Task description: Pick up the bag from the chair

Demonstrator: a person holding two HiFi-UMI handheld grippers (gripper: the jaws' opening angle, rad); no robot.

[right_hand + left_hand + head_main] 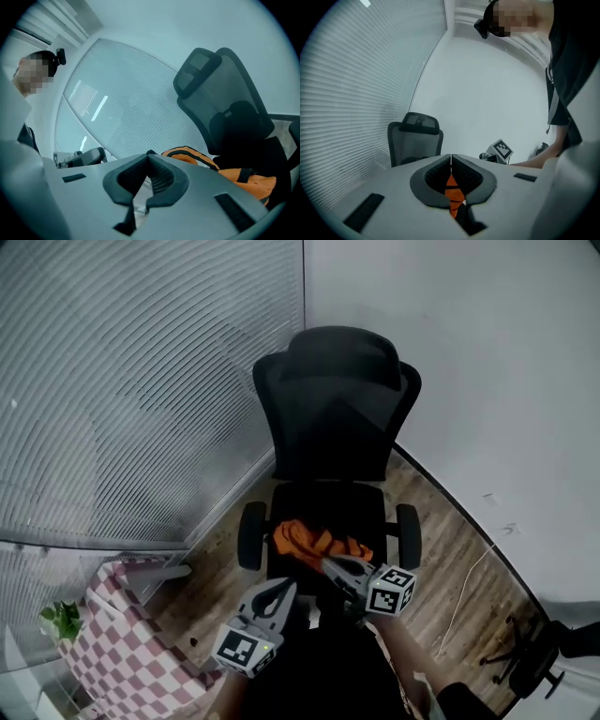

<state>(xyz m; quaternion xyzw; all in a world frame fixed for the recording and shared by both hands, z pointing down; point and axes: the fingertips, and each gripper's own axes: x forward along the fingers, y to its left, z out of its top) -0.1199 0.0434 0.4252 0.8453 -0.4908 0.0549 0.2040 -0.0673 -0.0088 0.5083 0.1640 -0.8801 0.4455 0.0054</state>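
Note:
An orange bag (pixel 309 540) with black trim lies crumpled on the seat of a black office chair (pixel 337 409). My right gripper (pixel 328 564) is shut, its tips at the bag's near edge; whether they pinch any fabric cannot be made out. In the right gripper view the bag (pixel 243 180) spreads just beyond and to the right of the closed tips (pixel 149 155). My left gripper (pixel 283 589) is shut and empty, short of the seat's front left. Between its jaws (pixel 451 157), a strip of the bag (pixel 453 193) shows through the lower gap.
The chair stands in a corner between a window with blinds (pixel 141 381) and a white wall (pixel 487 362). A red-and-white checked cloth (pixel 122 634) and a small plant (pixel 61 620) are at the lower left. A white cable (pixel 469 592) crosses the wooden floor at the right.

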